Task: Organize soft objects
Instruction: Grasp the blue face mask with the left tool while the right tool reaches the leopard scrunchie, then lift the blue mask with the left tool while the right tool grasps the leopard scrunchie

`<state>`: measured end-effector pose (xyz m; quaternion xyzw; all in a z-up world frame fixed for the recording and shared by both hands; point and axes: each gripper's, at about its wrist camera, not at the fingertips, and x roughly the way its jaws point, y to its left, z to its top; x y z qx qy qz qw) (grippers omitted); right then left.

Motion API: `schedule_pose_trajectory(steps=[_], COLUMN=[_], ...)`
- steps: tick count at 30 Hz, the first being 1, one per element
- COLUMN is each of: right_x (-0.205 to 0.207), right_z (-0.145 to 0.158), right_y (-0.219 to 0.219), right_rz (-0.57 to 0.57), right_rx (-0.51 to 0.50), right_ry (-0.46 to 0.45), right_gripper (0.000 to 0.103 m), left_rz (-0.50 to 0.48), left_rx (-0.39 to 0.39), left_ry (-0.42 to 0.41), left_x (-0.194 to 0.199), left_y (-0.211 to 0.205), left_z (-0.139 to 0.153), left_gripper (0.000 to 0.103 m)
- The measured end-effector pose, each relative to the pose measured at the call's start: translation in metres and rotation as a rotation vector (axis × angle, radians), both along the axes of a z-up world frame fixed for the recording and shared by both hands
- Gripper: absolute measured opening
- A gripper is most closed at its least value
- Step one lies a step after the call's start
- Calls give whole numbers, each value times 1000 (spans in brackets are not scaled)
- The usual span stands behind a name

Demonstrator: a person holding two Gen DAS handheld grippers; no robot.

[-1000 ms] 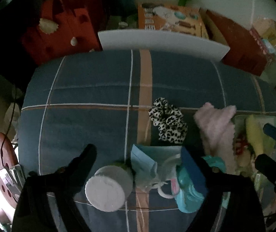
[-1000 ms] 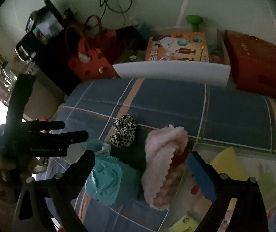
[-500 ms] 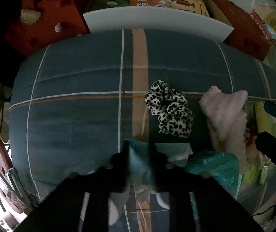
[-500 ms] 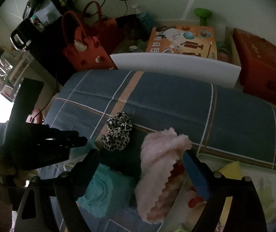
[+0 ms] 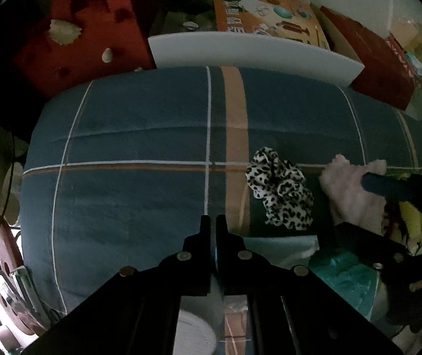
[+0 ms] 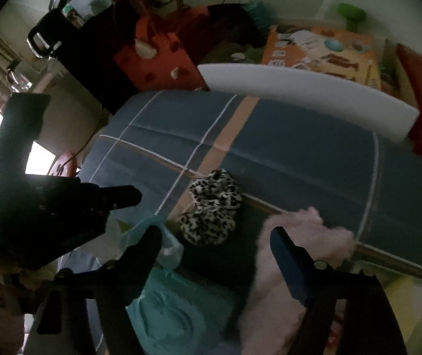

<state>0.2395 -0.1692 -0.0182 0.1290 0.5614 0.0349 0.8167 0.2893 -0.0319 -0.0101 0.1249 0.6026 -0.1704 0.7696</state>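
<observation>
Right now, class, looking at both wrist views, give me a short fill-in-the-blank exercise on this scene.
1. The scrunchie has a ____ print.
2. The fluffy cloth by the right gripper is ____ in colour.
3. The left gripper has its jaws ____.
4. The striped bedcover is mostly ____.

Missing words: leopard; pink; shut; blue

Soft things on the blue checked bed cover (image 5: pixel 140 136), counted.
There is one black-and-white spotted hair scrunchie (image 5: pixel 280 189), one fluffy pink cloth (image 6: pixel 287 269), one bumpy teal cloth (image 6: pixel 178 310), one light blue face mask (image 5: pixel 279 250) and one round white pad (image 5: pixel 194 335). Behind the bed are one red bag (image 6: pixel 154 59), one orange box (image 5: pixel 267 14) and one white board (image 5: pixel 255 50).
</observation>
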Motion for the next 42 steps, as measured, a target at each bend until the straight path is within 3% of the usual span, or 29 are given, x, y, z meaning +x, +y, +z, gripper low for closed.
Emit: schedule_pose_trajectory(steps=[4, 13, 15, 17, 18, 20, 23, 29, 39, 42], right_x=[8, 30, 32, 35, 36, 37, 38, 35, 23, 18], right_z=[-7, -40, -47, -55, -57, -61, -62, -55, -36, -30], right_y=[1, 10, 9, 9, 9, 10, 13, 8, -12, -21], right_rz=[4, 42, 41, 37, 37, 44, 59, 52, 17, -2], right_rx=[16, 28, 39, 48, 48, 56, 73, 83, 66, 68], right_ry=[13, 100, 118, 137, 141, 148, 154, 139, 114, 105], right_gripper=[75, 62, 62, 62, 62, 62, 49, 33, 28, 28], left_rz=[-6, -9, -5, -4, -3, -10, -20, -45, -83, -87], left_rx=[-61, -69, -70, -76, -83, -91, -92, -87, -30, -10], left_ry=[56, 48, 55, 63, 64, 66, 69, 87, 99, 106], left_x=[1, 1, 3, 3, 3, 2, 0, -6, -16, -16], left_y=[4, 3, 5, 5, 5, 5, 3, -2, -14, -15], left_z=[0, 6, 5, 5, 6, 8, 9, 7, 2, -2], left_gripper=[3, 6, 21, 51, 53, 53, 54, 57, 57, 50])
